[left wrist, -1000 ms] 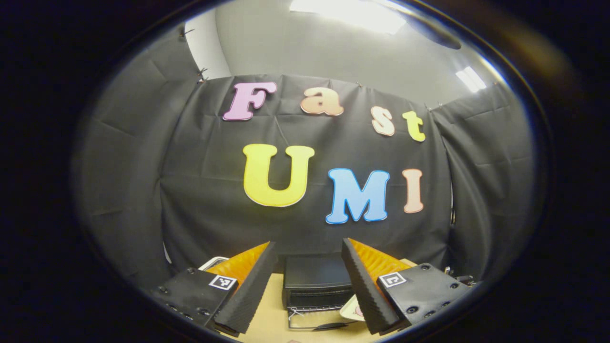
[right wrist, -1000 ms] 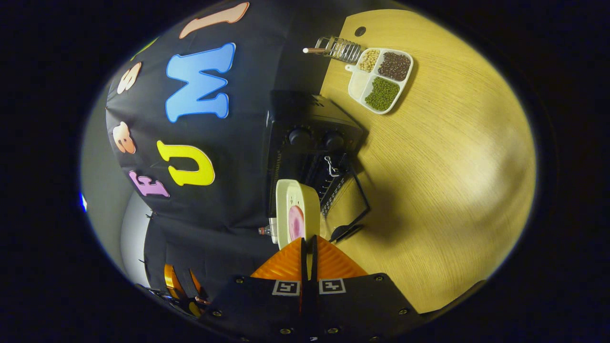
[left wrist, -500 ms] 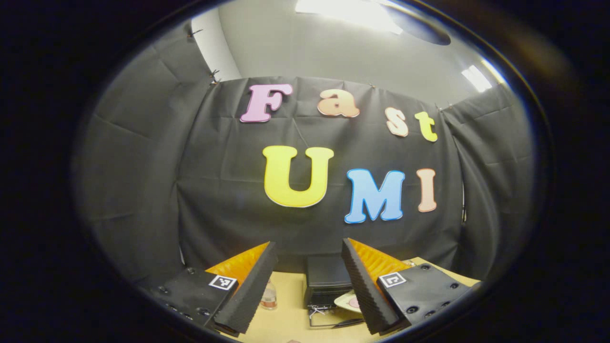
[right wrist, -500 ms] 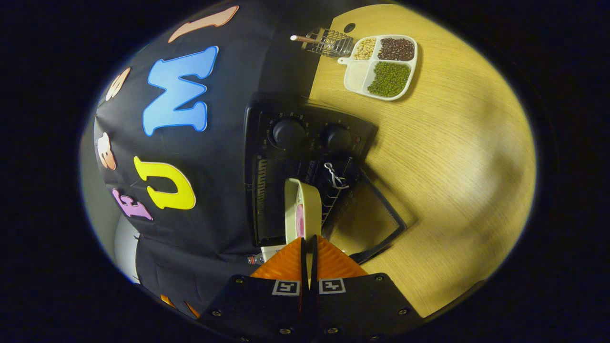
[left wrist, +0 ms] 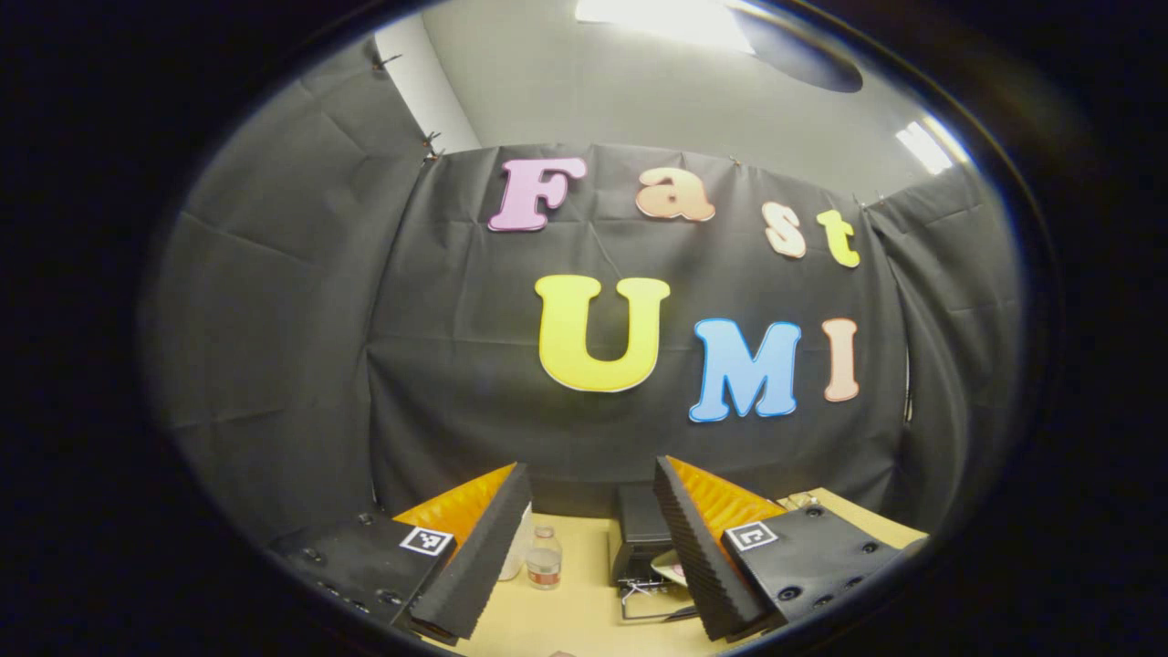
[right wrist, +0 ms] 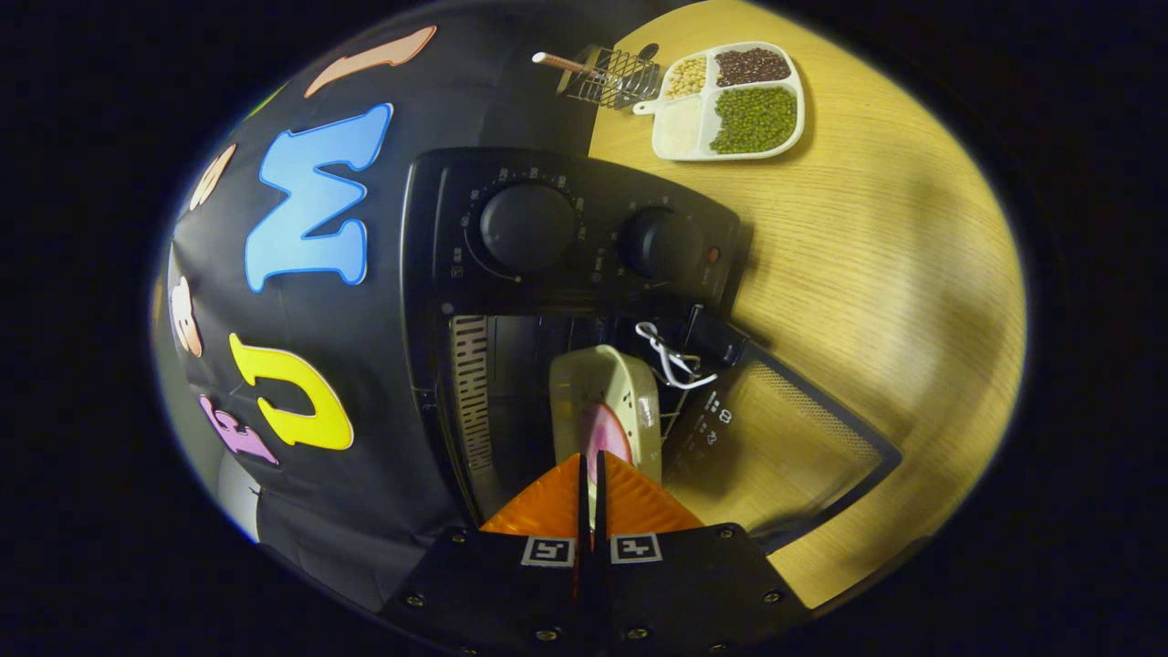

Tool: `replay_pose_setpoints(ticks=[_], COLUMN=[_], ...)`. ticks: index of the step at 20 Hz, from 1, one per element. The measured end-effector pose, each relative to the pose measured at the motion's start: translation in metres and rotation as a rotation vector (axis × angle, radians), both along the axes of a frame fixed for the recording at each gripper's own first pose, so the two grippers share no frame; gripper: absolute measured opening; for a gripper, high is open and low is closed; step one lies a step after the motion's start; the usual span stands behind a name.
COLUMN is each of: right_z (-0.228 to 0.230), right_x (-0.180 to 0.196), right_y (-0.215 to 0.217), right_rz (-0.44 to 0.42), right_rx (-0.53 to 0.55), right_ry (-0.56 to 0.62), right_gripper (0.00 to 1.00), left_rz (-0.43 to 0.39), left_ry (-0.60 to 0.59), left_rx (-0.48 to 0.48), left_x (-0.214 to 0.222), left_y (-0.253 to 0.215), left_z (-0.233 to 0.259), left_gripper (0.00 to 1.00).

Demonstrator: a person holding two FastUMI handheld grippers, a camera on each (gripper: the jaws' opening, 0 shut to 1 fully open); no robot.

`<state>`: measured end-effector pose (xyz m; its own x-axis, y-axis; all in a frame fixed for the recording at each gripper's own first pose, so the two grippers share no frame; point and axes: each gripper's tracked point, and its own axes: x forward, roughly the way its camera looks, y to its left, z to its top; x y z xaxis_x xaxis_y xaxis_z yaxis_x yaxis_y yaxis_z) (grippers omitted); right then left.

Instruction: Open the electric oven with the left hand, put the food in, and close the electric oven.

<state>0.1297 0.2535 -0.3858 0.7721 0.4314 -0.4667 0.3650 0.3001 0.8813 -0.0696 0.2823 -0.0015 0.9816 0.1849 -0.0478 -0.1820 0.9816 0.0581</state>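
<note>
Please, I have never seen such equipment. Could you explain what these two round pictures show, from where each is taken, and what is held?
A person holds a two-finger gripper in each hand, and a camera rides on each, looking along its fingers.

In the left gripper view, the left gripper is open and empty, held back from the table. Beyond it stand a small bottle and the oven.

In the right gripper view, the right gripper is shut on the rim of a plate with pink food, at the oven's open mouth. The door lies folded down. Farther off on the table sit a divided tray of beans and a wire rack.
</note>
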Motion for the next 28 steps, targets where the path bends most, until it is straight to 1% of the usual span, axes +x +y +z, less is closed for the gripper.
replay_pose_setpoints(ticks=[2,3,4,6,9,10,11,14,17,20,23,25,26,27,28], right_z=[0.016,0.017,0.012,-0.001,-0.022,-0.028,-0.03,-0.034,-0.038,-0.033,-0.029,-0.027,-0.026,-0.022,-0.016], right_x=[-0.009,-0.018,-0.027,-0.035,-0.04,-0.04,-0.038,-0.03,-0.016,-0.001,0.016,0.022,0.022,0.021,0.018], right_y=[-0.003,-0.009,-0.014,-0.02,-0.012,-0.008,-0.002,0.013,0.021,0.025,0.039,0.037,0.036,0.035,0.033], right_rz=[0.018,0.025,0.016,-0.024,-0.026,-0.019,-0.014,0.011,0.019,0.034,0.079,0.102,0.113,0.123,0.13], right_rx=[-0.038,-0.083,-0.118,-0.138,-0.136,-0.144,-0.139,-0.146,-0.154,-0.169,-0.154,-0.185,-0.202,-0.208,-0.216], right_ry=[-0.042,-0.035,-0.012,0.052,0.125,0.14,0.14,0.142,0.138,0.106,0.075,0.056,0.052,0.045,0.03], right_gripper=[0.01,0.01,0.0,0.0,0.0,0.0,0.0,0.0,0.01,0.01,0.01,0.01,0.01,0.01,0.01], left_rz=[0.009,0.016,0.023,0.021,0.008,0.005,0.004,-0.001,0.012,0.024,0.023,0.017,0.013,0.008,0.0], left_ry=[0.0,0.002,0.001,0.016,0.024,0.023,0.022,0.032,0.043,0.056,0.075,0.081,0.081,0.081,0.083], left_rx=[0.003,0.004,-0.001,-0.023,-0.021,-0.011,-0.002,0.0,-0.01,-0.015,-0.023,-0.023,-0.022,-0.021,-0.023], left_x=[-0.003,-0.003,-0.003,-0.001,0.005,0.006,0.007,0.008,0.006,0.004,0.005,0.007,0.007,0.008,0.011], left_y=[0.006,0.009,0.012,0.013,0.013,0.012,0.014,0.013,0.019,0.024,0.022,0.018,0.015,0.011,0.006], left_z=[0.002,-0.001,-0.003,-0.011,-0.015,-0.013,-0.013,-0.017,-0.023,-0.029,-0.036,-0.038,-0.038,-0.038,-0.04], left_gripper=[0.96,0.96,0.96,0.96,0.96,0.93,0.96,0.96,0.96,0.96,0.96,0.96,0.93,0.93,0.96])
